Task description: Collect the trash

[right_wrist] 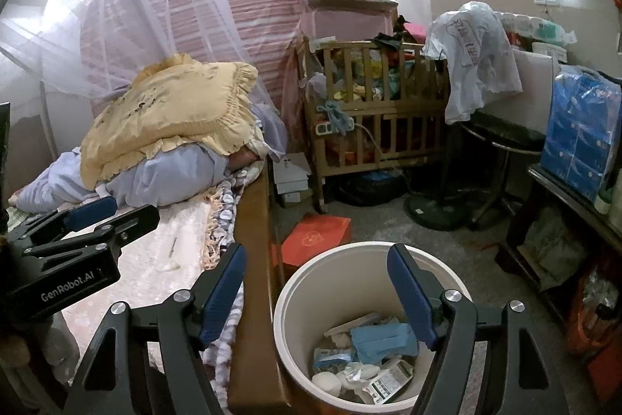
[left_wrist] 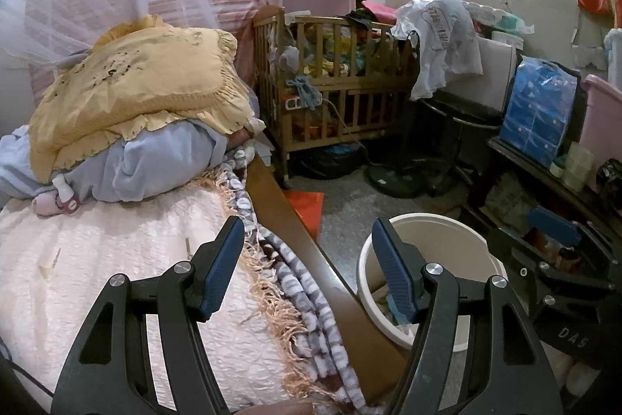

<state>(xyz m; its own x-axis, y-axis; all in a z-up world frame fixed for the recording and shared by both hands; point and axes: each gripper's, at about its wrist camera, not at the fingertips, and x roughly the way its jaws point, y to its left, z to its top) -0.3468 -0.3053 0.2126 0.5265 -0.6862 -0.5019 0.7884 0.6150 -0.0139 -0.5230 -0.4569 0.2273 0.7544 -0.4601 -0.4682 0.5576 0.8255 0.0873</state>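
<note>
Both grippers, left (left_wrist: pixel 307 267) & right (right_wrist: pixel 317 288), gape empty; bin (right_wrist: pixel 295 282) sits below right one, so we scan bed (left_wrist: pixel 97 259) ahead-left for scraps.

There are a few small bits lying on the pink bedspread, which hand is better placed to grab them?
Left, probably. The left tongs are open, empty, and over the bedspread near the small bits. The right tongs are open over the bin.
</note>
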